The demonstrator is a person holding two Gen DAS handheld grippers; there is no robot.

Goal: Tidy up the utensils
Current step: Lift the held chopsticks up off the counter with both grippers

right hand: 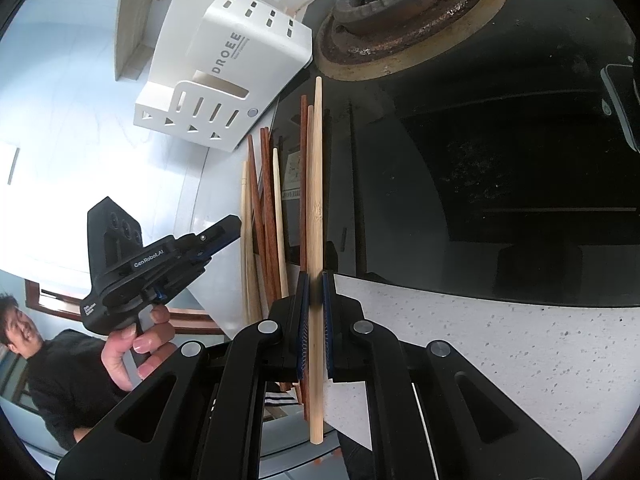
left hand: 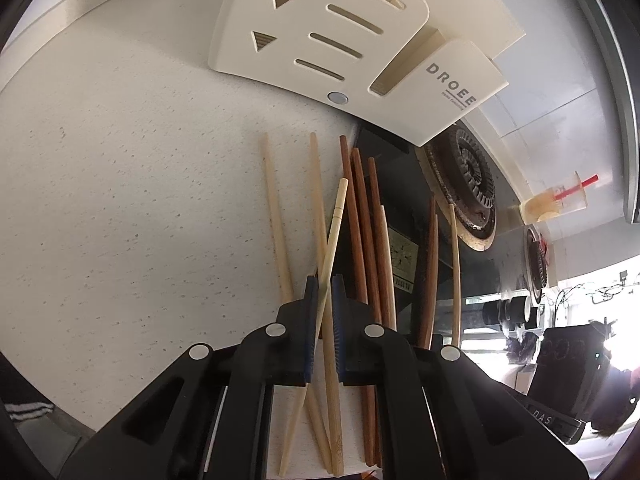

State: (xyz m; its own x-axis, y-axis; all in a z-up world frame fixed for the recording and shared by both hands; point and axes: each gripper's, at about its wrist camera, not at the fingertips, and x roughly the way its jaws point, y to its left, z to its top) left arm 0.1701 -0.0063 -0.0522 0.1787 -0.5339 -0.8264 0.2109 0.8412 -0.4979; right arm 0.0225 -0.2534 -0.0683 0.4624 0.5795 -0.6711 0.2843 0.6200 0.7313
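Observation:
In the left wrist view my left gripper (left hand: 324,292) is shut on a pale bamboo chopstick (left hand: 334,224) that slants up to the right between the blue pads. Beneath it lie more pale chopsticks (left hand: 276,216) and several dark brown chopsticks (left hand: 362,220) at the counter's edge by the stove. My right gripper (right hand: 316,288) is shut on another pale chopstick (right hand: 317,184), which points straight ahead over the stove glass. The white slotted utensil holder (left hand: 320,40) (right hand: 224,72) stands just beyond the pile. The left gripper (right hand: 230,228) also shows at the left of the right wrist view.
A black glass stove (right hand: 500,152) with a rusty burner (right hand: 392,0) (left hand: 468,176) borders the speckled white counter (left hand: 140,200). A plastic drink cup (left hand: 556,204) with a red straw stands behind the stove. A person's hand (right hand: 136,344) holds the left gripper.

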